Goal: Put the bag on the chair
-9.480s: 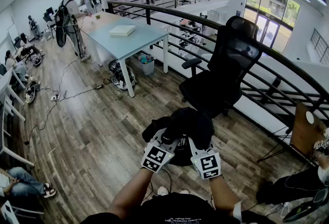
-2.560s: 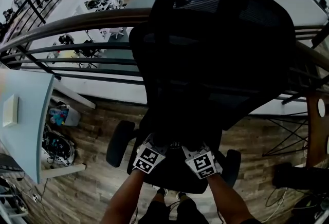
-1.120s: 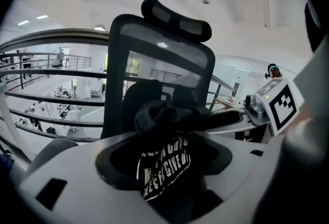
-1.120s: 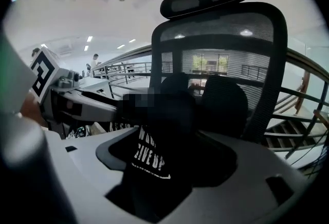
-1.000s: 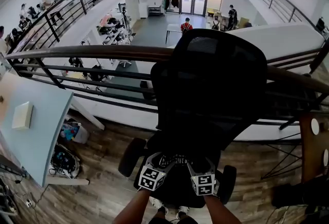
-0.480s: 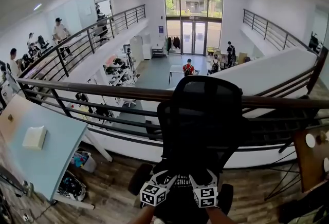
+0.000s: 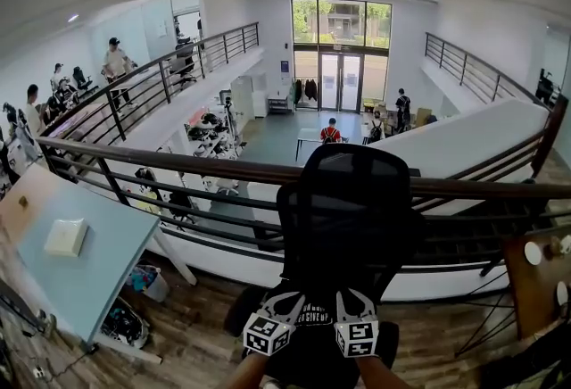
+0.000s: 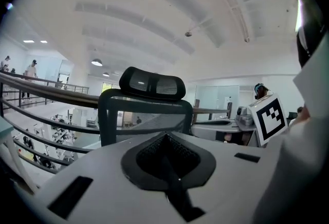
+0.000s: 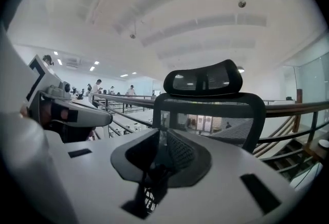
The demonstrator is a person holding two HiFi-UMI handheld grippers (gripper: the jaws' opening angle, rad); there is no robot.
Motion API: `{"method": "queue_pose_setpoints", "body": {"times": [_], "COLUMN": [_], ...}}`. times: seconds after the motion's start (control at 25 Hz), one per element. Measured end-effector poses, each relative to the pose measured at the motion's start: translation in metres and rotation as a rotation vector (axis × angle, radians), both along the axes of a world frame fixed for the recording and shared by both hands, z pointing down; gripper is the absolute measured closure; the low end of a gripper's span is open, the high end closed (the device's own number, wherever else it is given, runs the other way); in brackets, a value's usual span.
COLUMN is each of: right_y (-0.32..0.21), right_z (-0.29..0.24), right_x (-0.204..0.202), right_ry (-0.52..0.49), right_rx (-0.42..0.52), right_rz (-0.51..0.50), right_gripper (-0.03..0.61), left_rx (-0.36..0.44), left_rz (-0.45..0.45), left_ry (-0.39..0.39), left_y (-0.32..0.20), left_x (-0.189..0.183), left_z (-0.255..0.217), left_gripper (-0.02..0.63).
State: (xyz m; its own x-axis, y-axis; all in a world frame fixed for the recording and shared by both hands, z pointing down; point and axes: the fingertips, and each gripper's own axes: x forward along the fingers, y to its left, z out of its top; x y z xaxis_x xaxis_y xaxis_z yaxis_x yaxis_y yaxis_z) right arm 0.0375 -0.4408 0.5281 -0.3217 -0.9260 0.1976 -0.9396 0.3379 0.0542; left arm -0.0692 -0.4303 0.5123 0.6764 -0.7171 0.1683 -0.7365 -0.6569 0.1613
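While the bag (image 7: 314, 318), black with white print, lay on the seat of the chair (image 7: 348, 209) at the bottom centre of the head view, you held both grippers just over it. Your left gripper (image 7: 284, 302) sat at the left of the print and your right gripper (image 7: 351, 298) at its right. The two were near each other, both pointing toward the chair's mesh back.

In the left gripper view the jaws were pressed together with nothing between them, and the chair's headrest (image 8: 152, 80) rose beyond the tips. In the right gripper view the jaws were closing, with a slim gap between the pads. A scrap of the bag's printed fabric showed low in that gap, and the pads did not appear to press on it.

The chair stood just in front of a dark railing (image 7: 178, 166) that crossed the middle of the frame. A pale blue table (image 7: 98, 276) filled the lower left, with a flat white box (image 7: 65, 237) on it. Wood floor (image 7: 192, 338) showed between table and chair.
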Motion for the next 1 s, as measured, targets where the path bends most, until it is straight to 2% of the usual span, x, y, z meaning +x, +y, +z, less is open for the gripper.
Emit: {"method": "queue_pose_setpoints", "body": {"times": [0.4,0.72,1.0], "right_y": [0.006,0.006,0.004], "right_z": [-0.040,-0.058,-0.068], "right_x": [-0.032,-0.047,-0.069], "right_ry": [-0.019,-0.003,0.025], "right_rx": [0.065,0.100,0.116], "right_rz": [-0.145,-0.168,-0.228], "right_gripper": [0.558,0.560,0.561], "left_rx": [0.044,0.074,0.082], "left_rz": [0.004,-0.027,-0.034], "left_ry": [0.000,-0.015,-0.005], "left_y": [0.005,0.007,0.007], "left_x": [-0.008,-0.034,-0.043], "left_z": [-0.028,-0.048,-0.056], "left_gripper": [0.603,0.603,0.603]}}
